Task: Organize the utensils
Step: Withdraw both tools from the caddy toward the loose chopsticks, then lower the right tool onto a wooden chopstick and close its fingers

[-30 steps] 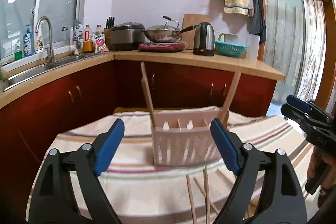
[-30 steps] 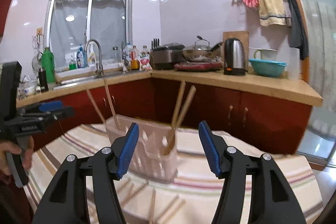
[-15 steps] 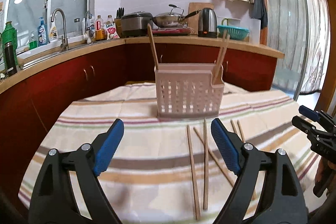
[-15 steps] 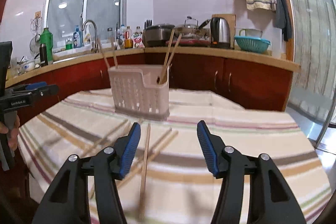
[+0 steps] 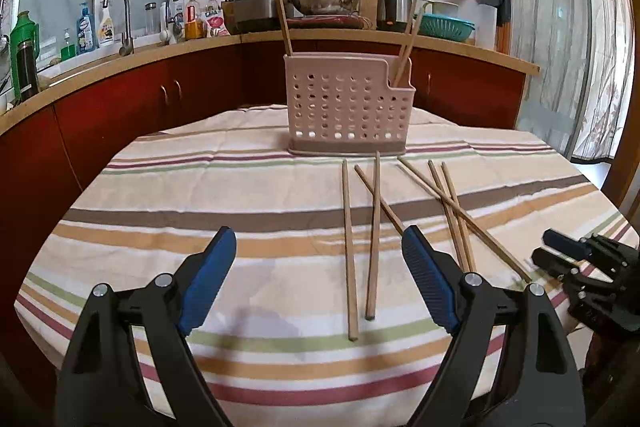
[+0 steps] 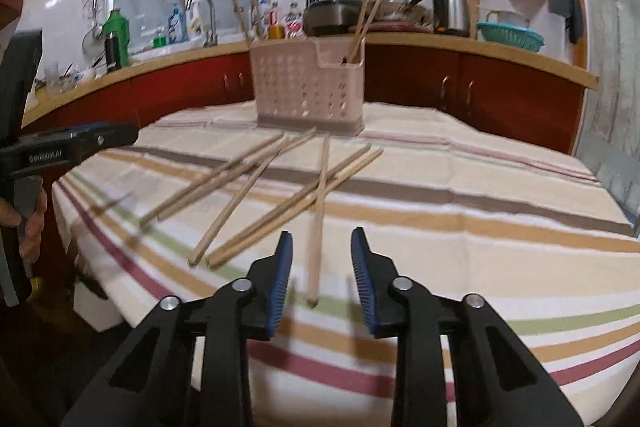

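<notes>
**Chopsticks in the caddy and on the cloth**

A pink perforated utensil caddy [image 5: 347,109] stands on the striped tablecloth [image 5: 200,219] at the far side of the table. In the left wrist view three chopsticks stand in it: one upright chopstick [image 5: 281,15] at its left end and a leaning pair [image 5: 406,47] in the lower right compartment. The right wrist view is blurred there and seems to show more sticks at the left end.

The left gripper [image 5: 318,269] hovers low over the cloth, angled downward, its jaws wide apart with nothing between them. The right gripper [image 6: 321,267] also tilts down; its jaws are closing, and the near end of one chopstick [image 6: 316,247] lies on the cloth between the blue pads without touching them.

Six loose chopsticks [image 5: 440,195] lie on the cloth in front of the caddy, several crossing.
</notes>
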Demonstrator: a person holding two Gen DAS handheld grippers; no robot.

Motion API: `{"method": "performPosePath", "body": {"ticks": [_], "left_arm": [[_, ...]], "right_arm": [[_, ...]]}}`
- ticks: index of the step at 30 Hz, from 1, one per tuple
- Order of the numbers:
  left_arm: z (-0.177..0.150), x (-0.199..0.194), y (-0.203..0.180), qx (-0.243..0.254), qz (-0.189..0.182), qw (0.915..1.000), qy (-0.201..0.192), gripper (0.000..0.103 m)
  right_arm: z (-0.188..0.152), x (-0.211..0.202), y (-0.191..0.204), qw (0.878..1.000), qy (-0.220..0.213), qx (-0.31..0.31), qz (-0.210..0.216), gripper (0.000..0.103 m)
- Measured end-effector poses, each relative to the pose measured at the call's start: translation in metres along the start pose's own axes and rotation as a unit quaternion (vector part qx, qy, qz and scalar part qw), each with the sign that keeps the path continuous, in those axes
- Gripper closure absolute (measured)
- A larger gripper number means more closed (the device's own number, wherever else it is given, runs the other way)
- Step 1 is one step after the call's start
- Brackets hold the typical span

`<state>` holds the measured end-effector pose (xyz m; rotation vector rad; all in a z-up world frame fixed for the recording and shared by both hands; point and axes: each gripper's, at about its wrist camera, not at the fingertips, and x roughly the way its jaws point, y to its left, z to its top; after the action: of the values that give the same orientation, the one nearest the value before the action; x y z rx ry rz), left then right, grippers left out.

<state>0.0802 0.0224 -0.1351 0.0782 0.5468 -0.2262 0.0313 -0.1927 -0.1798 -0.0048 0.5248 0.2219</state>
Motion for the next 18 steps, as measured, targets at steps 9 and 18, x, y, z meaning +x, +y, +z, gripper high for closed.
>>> {"method": "performPosePath", "body": {"ticks": [9, 18], "left_arm": [[-0.004, 0.006, -0.012, 0.006, -0.007, 0.9999, 0.013, 0.020], [-0.006, 0.013, -0.031, 0.027, -0.020, 0.9991, 0.026, 0.025]], "right_arm": [[-0.013, 0.014, -0.002, 0.999, 0.037, 0.006, 0.007, 0.094], [-0.015, 0.009, -0.016, 0.999, 0.033, 0.020, -0.006, 0.096]]}}
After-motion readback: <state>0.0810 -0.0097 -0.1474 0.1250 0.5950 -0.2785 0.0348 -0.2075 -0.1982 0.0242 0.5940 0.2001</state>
